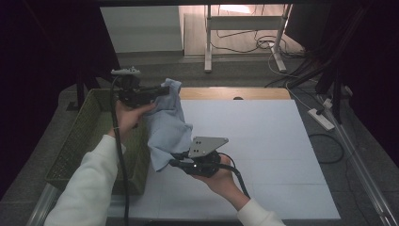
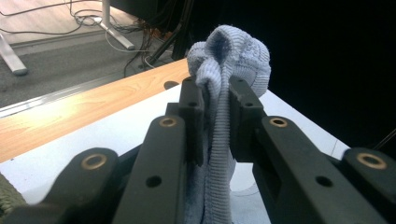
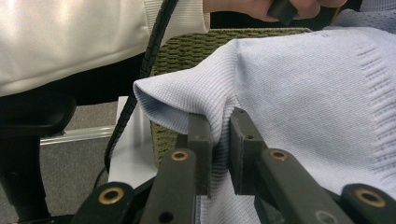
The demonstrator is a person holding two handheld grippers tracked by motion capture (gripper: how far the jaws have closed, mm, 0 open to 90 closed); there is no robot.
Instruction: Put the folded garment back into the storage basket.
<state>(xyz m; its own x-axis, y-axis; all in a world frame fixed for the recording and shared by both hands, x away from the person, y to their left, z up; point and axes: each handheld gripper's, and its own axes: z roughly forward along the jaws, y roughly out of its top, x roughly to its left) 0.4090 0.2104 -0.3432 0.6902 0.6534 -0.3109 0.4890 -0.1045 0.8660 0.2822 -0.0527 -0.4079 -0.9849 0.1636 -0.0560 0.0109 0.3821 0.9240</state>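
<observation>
The knit [image 1: 167, 125] pinched between both pairs of black jaws is pale blue with fine ribbing. Beside them, the basket [image 1: 82, 136] is olive green and woven, the mat [image 1: 263, 146] beneath is white, the sleeve [image 1: 89, 188] cream, the table edge [image 1: 235, 93] light wood.

One camera hangs high, looking forward and down over the table [image 1: 263, 141]. Two more ride the grippers — each close along its jaws, both sharing the blue cloth [image 1: 167, 127].
</observation>
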